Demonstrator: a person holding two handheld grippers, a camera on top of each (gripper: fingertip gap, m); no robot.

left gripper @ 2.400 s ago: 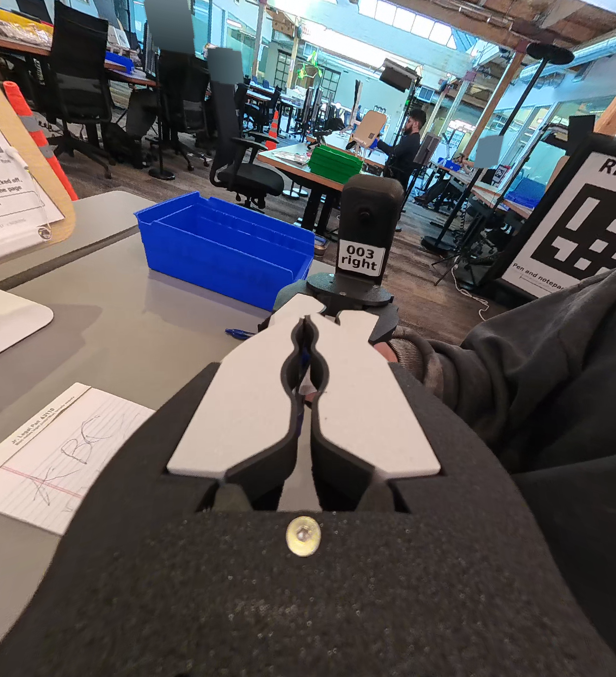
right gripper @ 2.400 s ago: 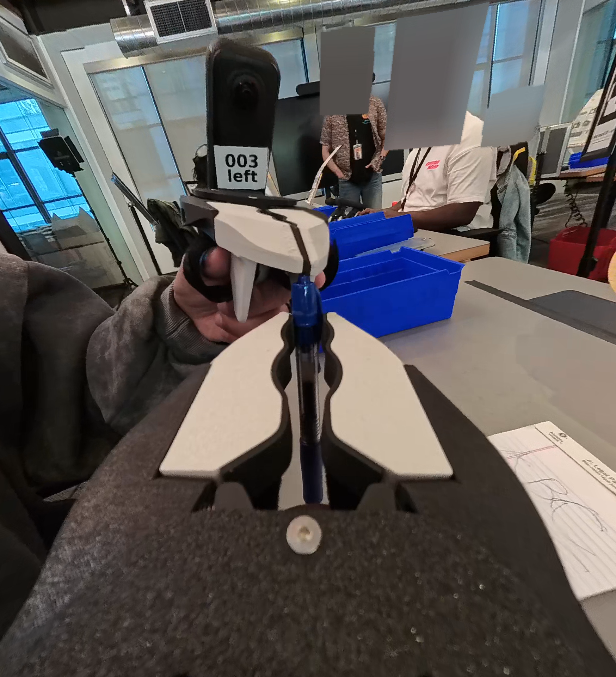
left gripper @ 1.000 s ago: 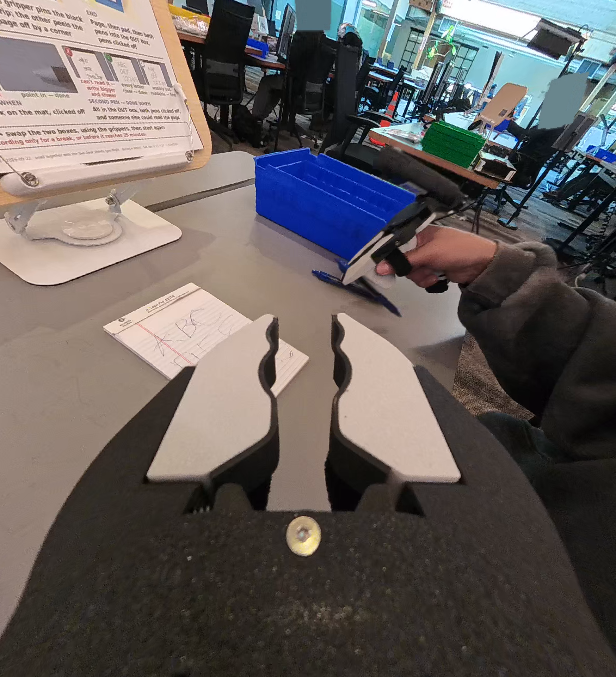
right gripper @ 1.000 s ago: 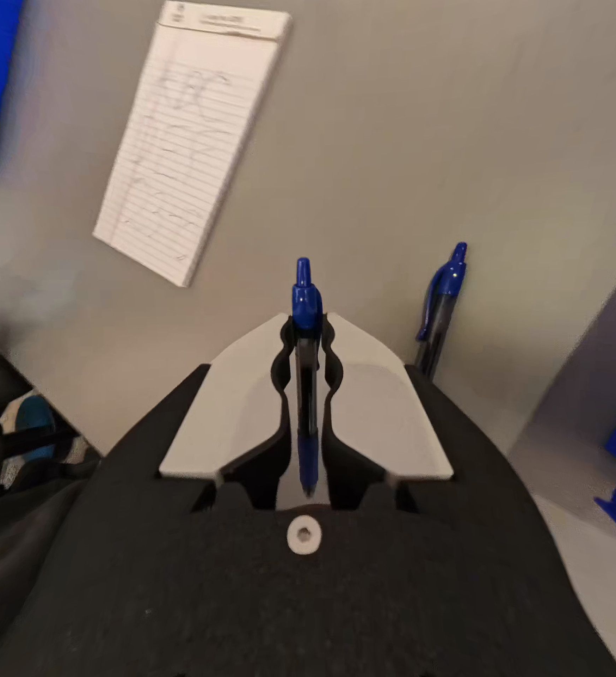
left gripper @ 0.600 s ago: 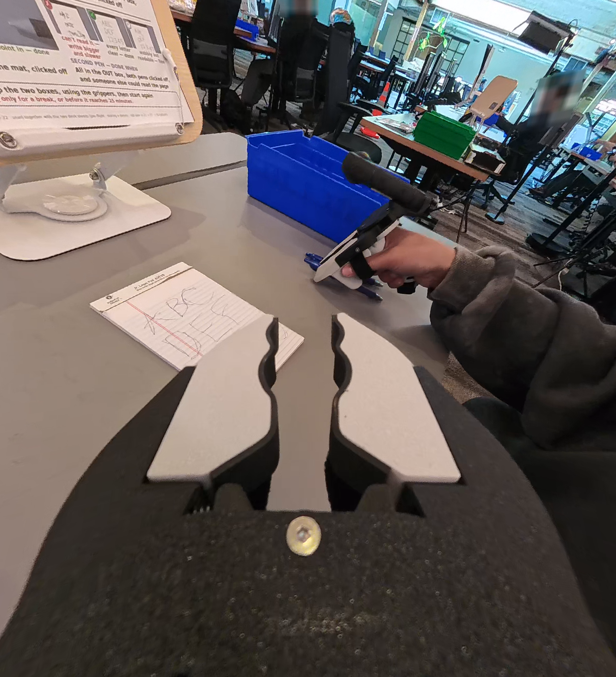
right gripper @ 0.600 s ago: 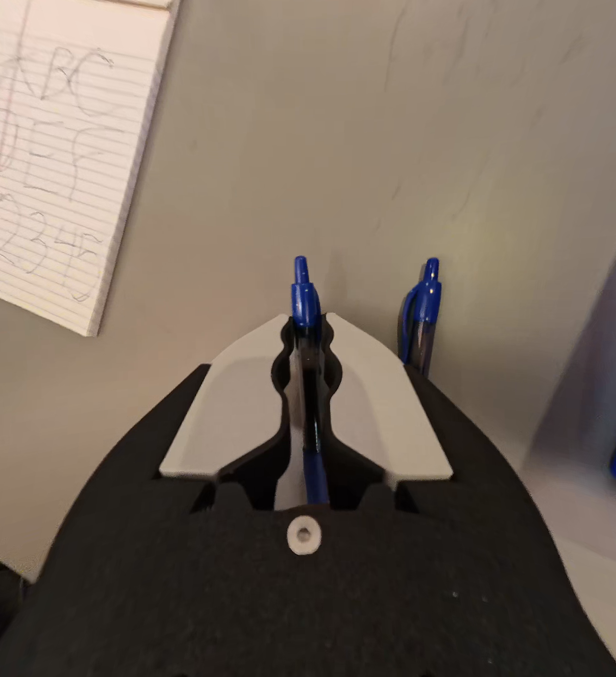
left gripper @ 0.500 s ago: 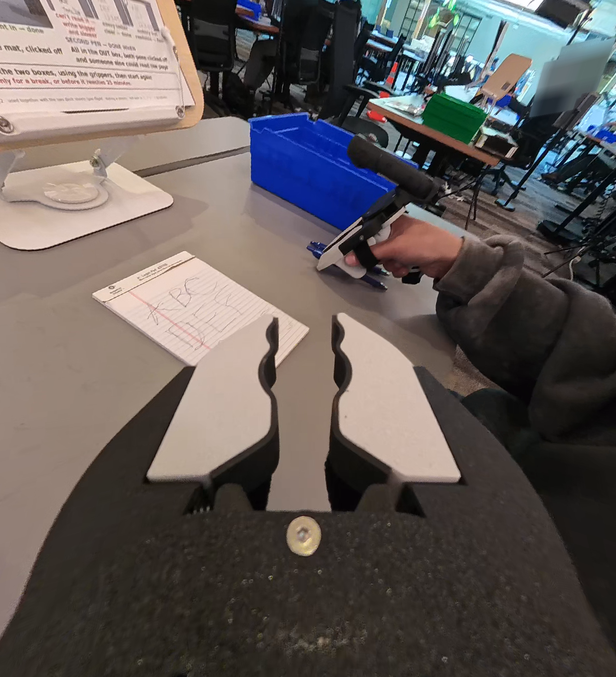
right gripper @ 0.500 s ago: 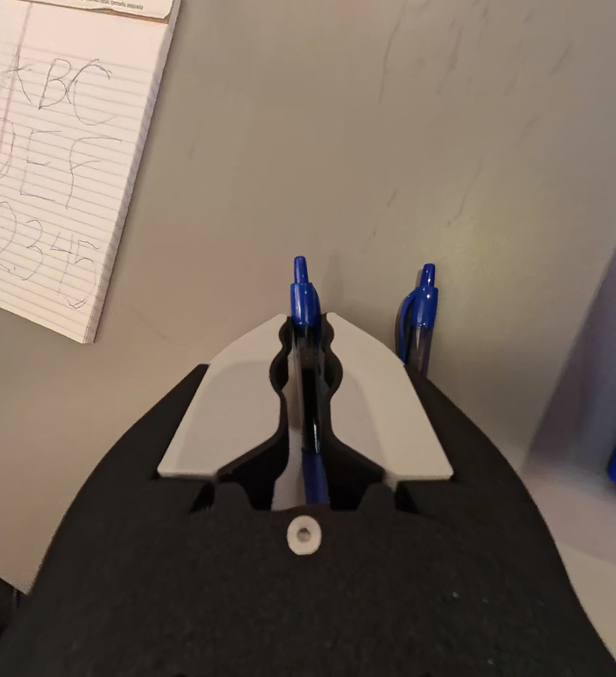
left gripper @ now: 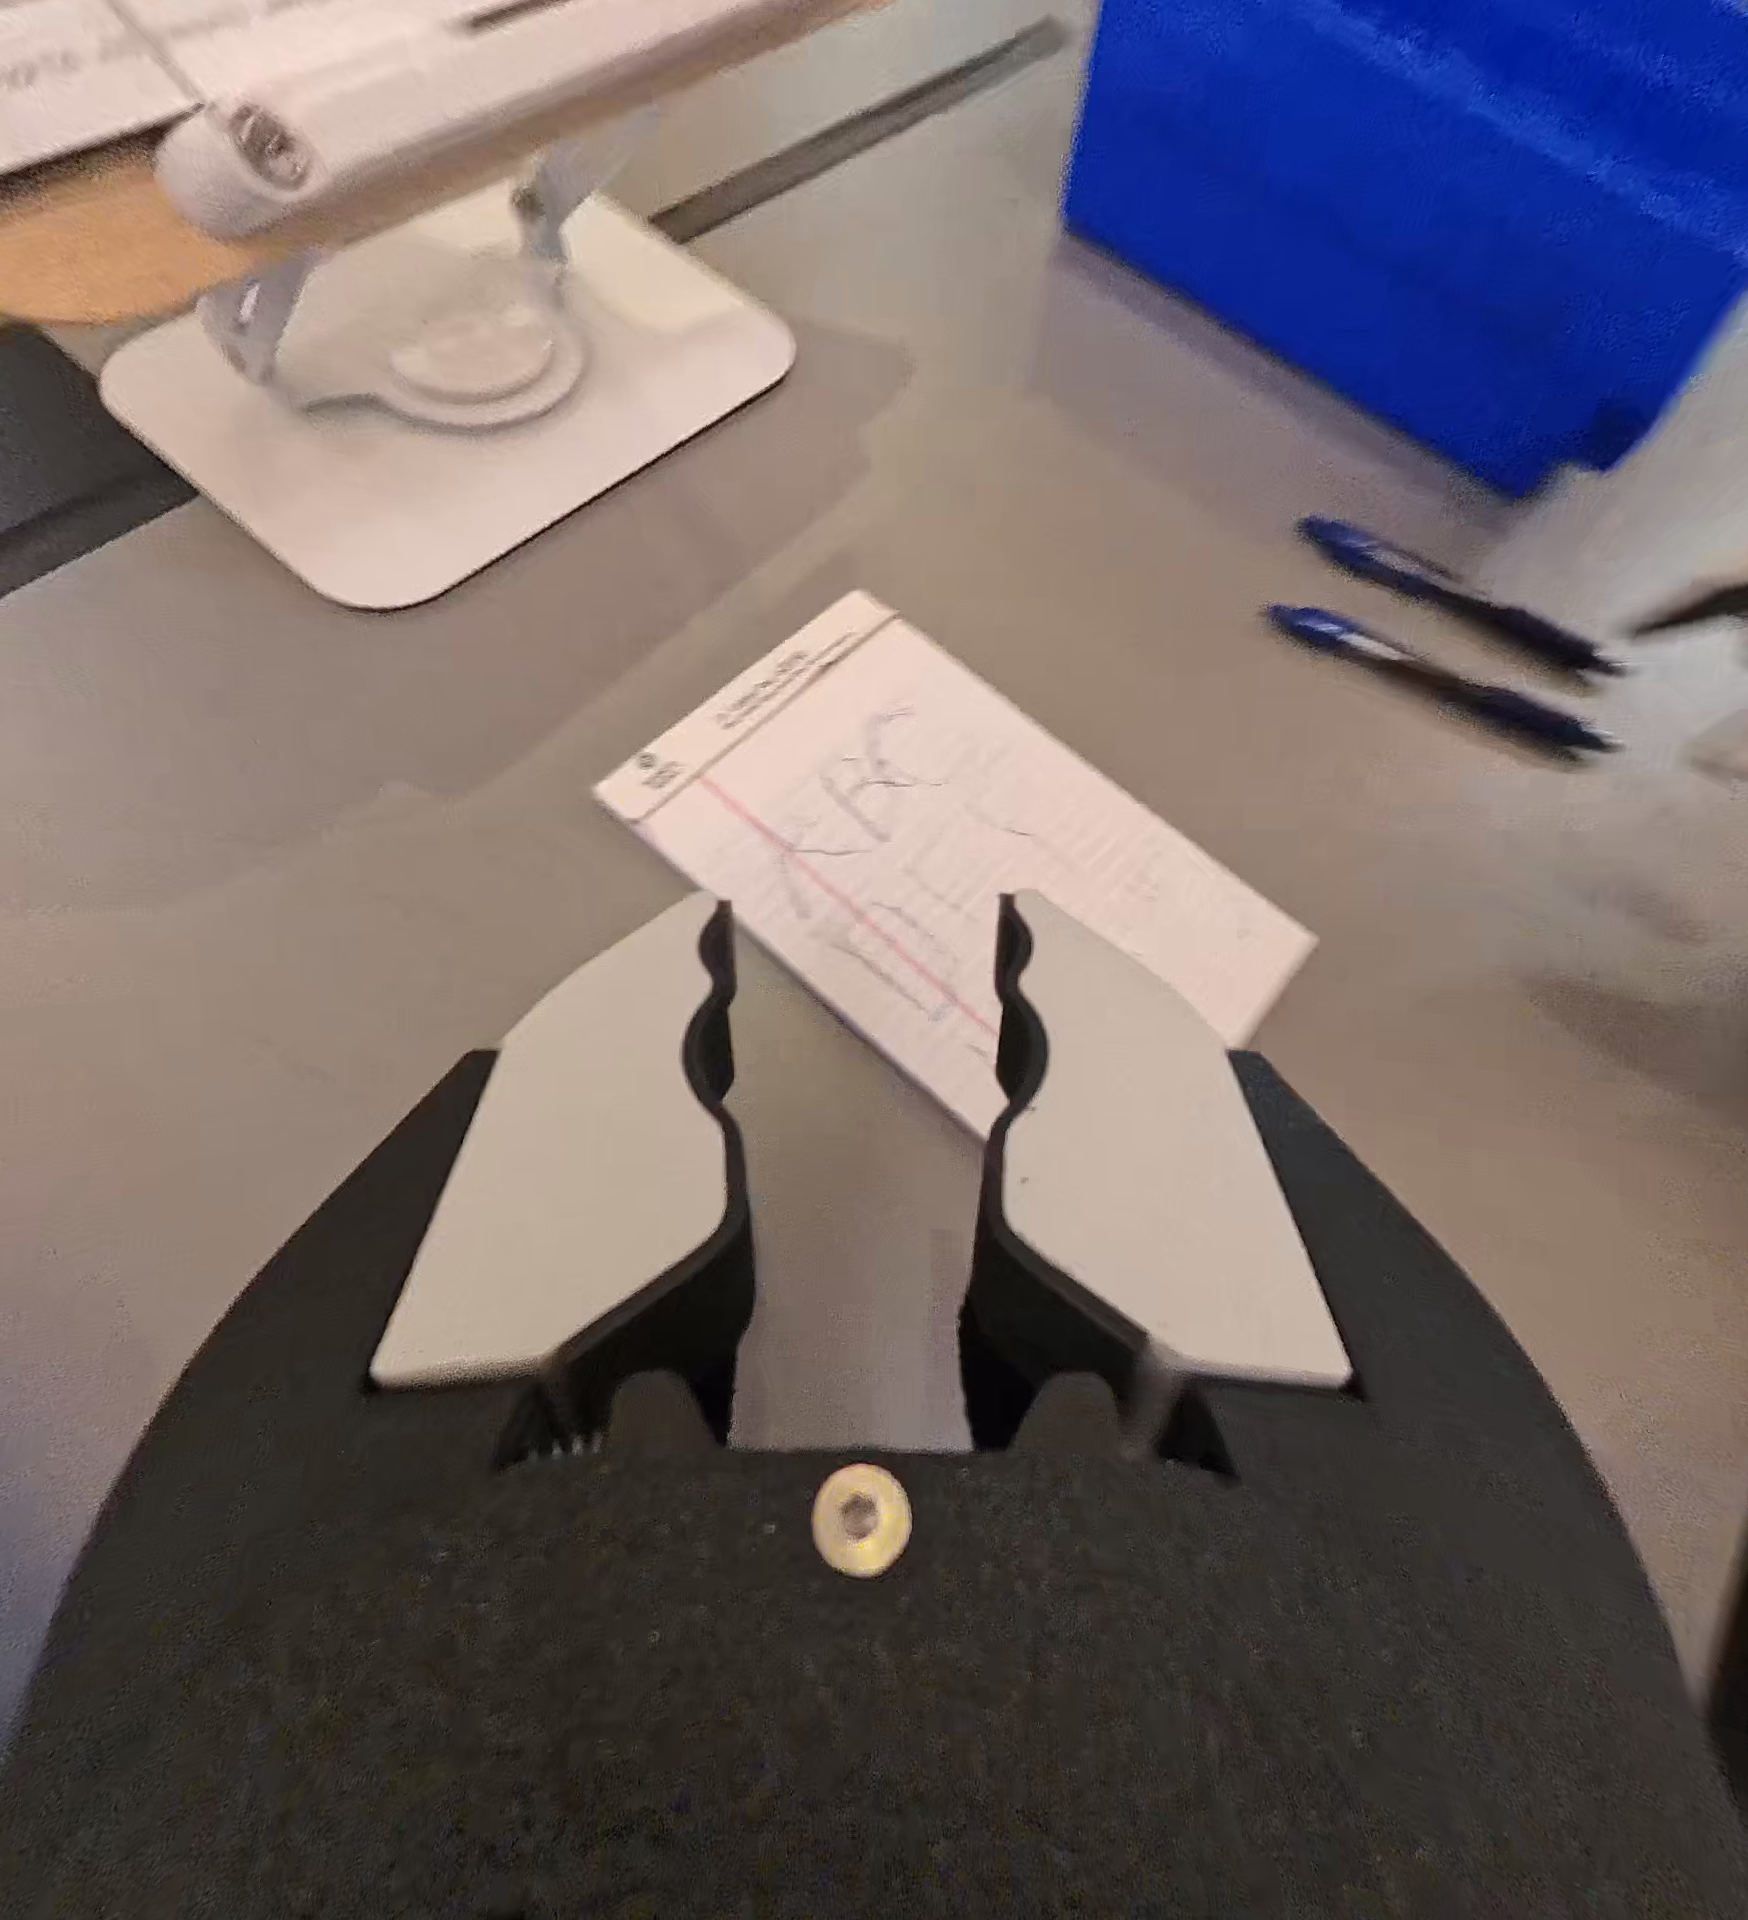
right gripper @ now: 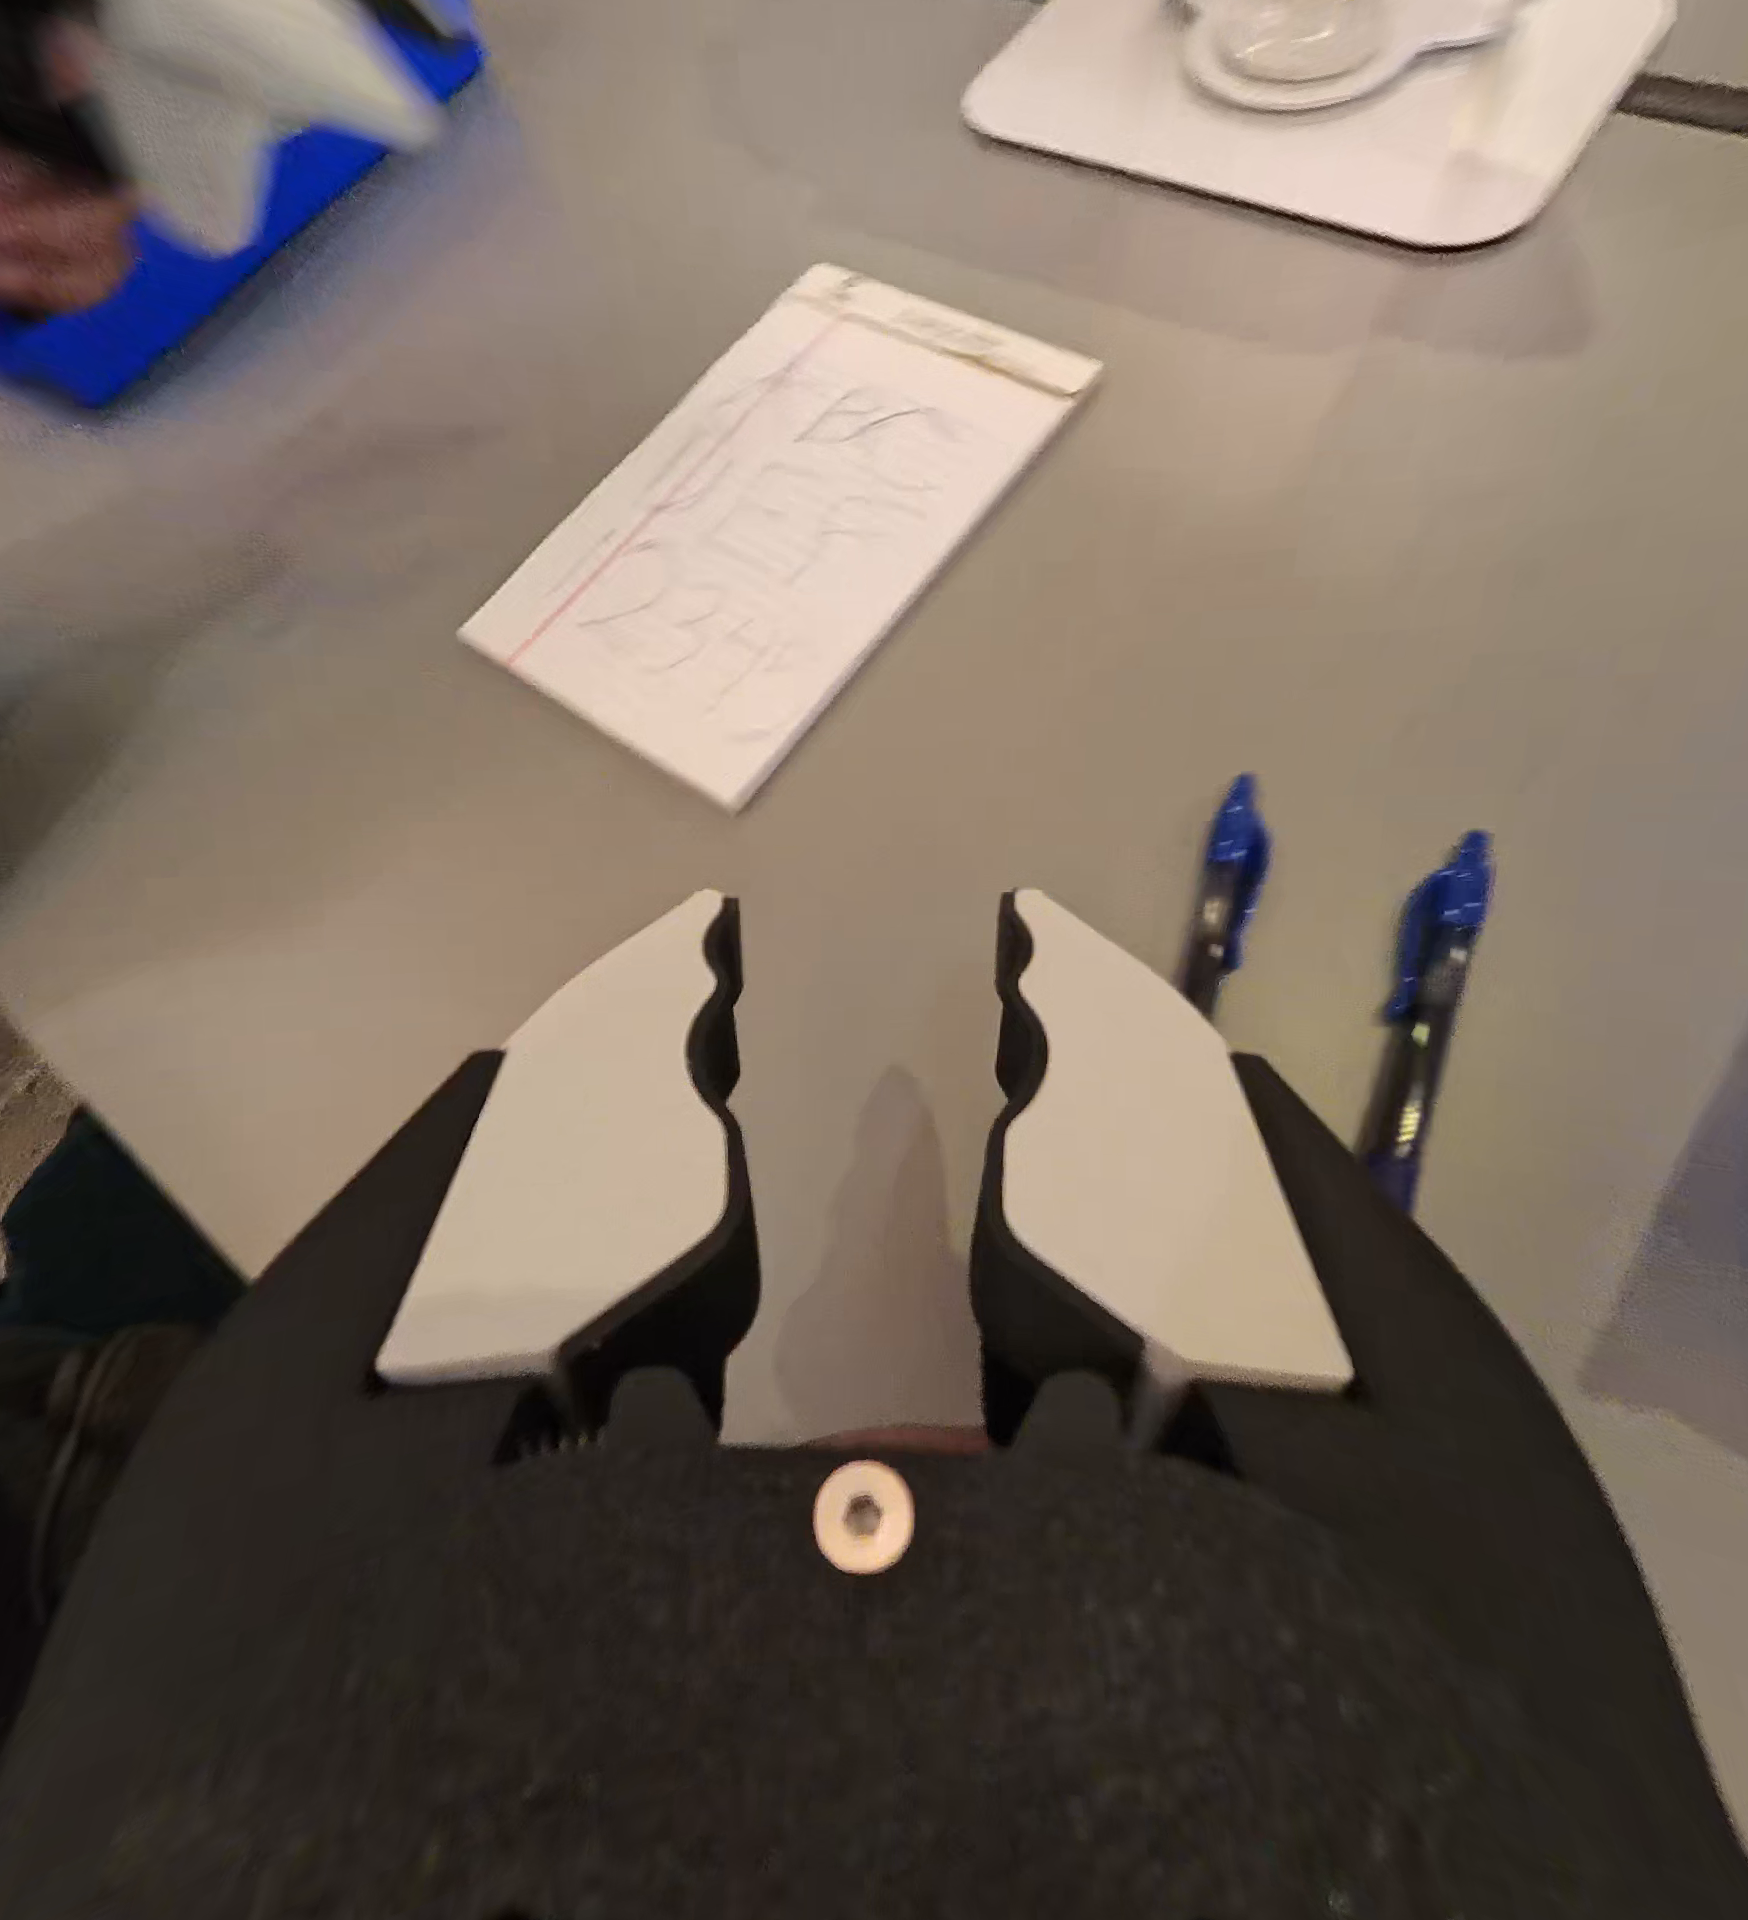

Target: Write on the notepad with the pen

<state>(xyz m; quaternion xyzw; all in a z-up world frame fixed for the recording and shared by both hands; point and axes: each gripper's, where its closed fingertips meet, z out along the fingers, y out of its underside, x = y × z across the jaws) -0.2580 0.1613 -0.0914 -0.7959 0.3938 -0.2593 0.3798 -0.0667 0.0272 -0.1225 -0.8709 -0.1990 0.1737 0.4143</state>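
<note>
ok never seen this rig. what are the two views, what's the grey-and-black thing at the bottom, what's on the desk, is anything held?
No robot arm here: a person holds a two-finger gripper in each hand, and a wide-angle camera on each looks forward along its fingers. The grey plates on the black body at the bottom of each picture are that view's own fingers.

Left wrist view: the left gripper is open and empty, over the near end of the notepad.

Right wrist view: the right gripper is also open and empty, above bare table.

On the table: the lined notepad with handwriting on it, two blue pens lying side by side to the right gripper's right, a blue bin, and a white stand base carrying an instruction board. Both views are motion-blurred.

Nothing is held.
</note>
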